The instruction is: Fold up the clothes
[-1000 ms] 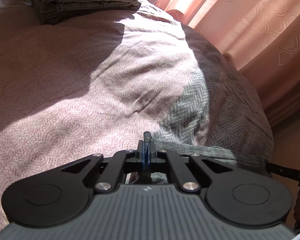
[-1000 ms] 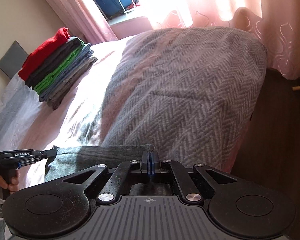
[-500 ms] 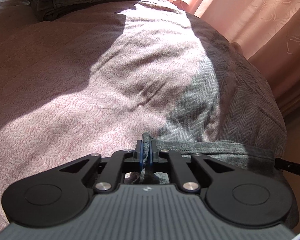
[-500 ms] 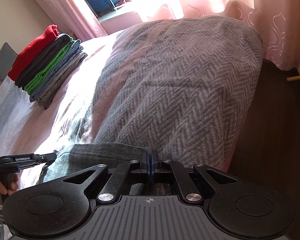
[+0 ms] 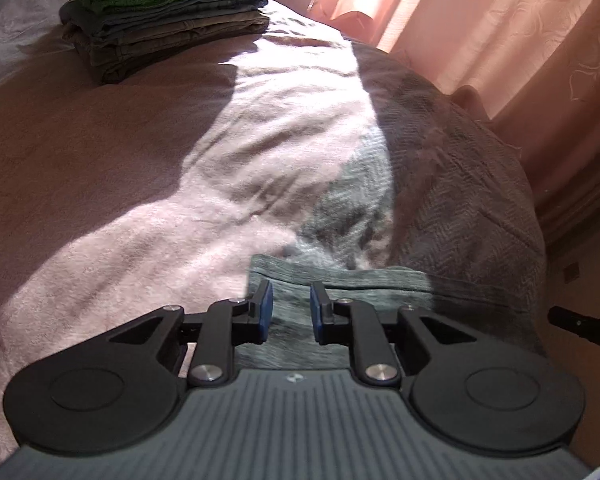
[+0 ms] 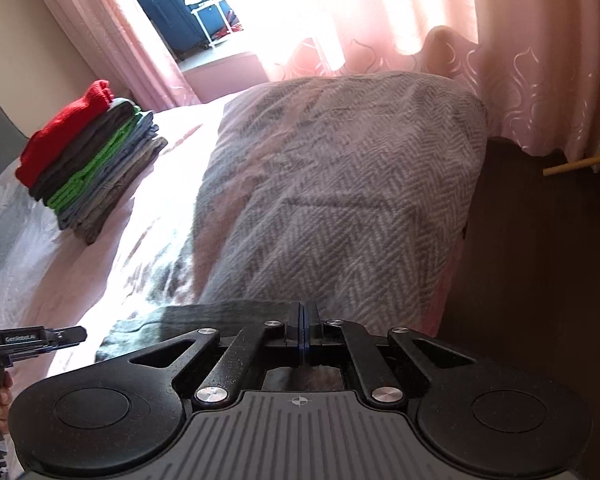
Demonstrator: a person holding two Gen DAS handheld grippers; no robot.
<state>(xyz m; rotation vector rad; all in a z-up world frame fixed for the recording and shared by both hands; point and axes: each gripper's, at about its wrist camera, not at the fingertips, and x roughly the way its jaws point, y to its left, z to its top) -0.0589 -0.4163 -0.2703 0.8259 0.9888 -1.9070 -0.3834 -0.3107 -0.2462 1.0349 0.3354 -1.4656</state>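
Left hand-held gripper: jaws now spread over the grey garment, whose edge was pinched half a second ago. Right hand-held gripper: still pressed together on the garment's other end. Garment located at the near edge of the bed; one end judged released, possibly laid down. Folded stack noted beyond.

the left gripper is seen as black with blue pads; the right gripper is black too. beneath both, a heathered grey-green garment is spread. ahead of the left gripper, the bed cover is shown in pale pink with a faint swirl quilting. ahead of the right gripper, a grey-and-white herringbone blanket is laid. far left of it, a stack of folded clothes is banded red, charcoal, green, blue-grey and olive. the curtains are pink with pale scrollwork.
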